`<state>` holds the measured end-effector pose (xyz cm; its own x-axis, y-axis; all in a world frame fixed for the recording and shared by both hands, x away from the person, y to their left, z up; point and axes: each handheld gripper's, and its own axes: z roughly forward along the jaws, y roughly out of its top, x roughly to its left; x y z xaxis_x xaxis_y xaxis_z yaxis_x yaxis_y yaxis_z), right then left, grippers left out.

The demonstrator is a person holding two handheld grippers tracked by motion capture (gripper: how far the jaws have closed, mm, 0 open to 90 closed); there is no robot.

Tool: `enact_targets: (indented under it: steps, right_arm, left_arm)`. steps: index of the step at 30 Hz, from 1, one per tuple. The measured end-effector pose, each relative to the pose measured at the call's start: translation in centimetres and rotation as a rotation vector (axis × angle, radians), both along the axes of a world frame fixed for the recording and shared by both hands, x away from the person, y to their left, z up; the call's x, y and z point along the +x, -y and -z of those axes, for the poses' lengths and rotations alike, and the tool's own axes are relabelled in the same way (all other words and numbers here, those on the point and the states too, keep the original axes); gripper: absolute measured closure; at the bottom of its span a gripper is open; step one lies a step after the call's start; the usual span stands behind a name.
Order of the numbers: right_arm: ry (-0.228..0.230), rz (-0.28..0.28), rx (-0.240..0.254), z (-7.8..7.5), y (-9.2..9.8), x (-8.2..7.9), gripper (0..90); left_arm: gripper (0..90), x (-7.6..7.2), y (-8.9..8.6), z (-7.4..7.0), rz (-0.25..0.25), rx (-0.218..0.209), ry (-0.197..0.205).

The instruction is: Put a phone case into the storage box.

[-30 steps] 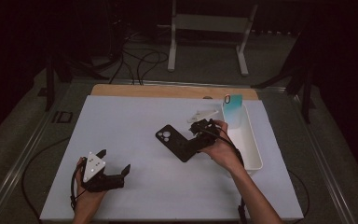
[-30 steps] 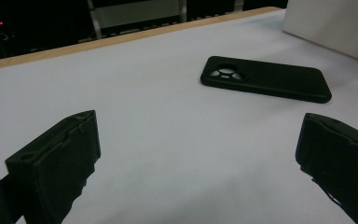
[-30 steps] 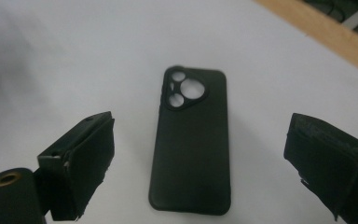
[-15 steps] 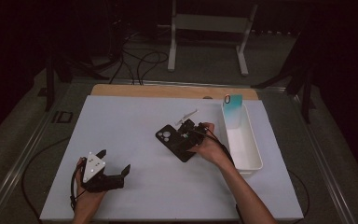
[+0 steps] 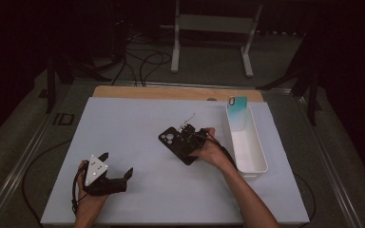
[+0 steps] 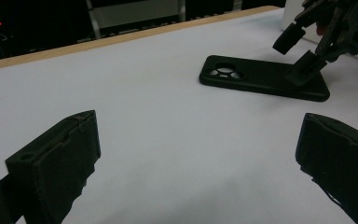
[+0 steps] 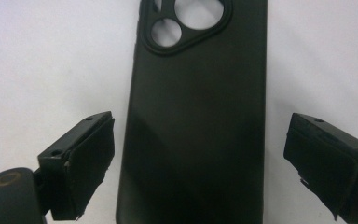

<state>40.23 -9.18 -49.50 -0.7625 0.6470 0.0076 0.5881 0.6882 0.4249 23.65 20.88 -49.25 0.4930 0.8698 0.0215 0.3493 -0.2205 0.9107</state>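
We've got the right gripper (image 5: 188, 137) hovering at frame centre over the black phone case (image 5: 178, 145) lying flat on the desk (image 5: 123, 123), jaws spread either side. Looks like pre-grasp; next we'd lower and pinch. Left gripper (image 5: 116, 170) idles lower left, jaws spread.

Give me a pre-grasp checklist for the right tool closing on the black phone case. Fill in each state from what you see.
1. Right tool open: ok, jaws spread wide.
2. Black phone case between the jaws: ok, one jaw off each long edge in the right gripper view.
3. Case flat on the white table: ok, camera cutout facing up.
4. Jaws low enough to catch the edges: cannot tell; in the left gripper view one jaw tip looks on or just above the case.
5. Left tool out of the way: ok, open, resting apart near the table's front.
6. White bin clear of the grasp: ok, standing beside the hand, apart from the case.
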Motion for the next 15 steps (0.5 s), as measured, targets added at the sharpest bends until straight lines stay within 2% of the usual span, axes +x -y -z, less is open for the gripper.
enact_targets:
  steps: [7,15]
  right_arm:
    - [-0.028,0.006,-0.03,0.7,-0.2,0.2,8.9]
    - [-0.04,-0.013,-0.068,1.4,-0.5,0.1,10.3]
  left_arm:
    - [0.3,0.0,0.0,0.0,0.001,0.0,-0.001]
    - [0.3,0.0,0.0,0.0,0.003,0.003,-0.002]
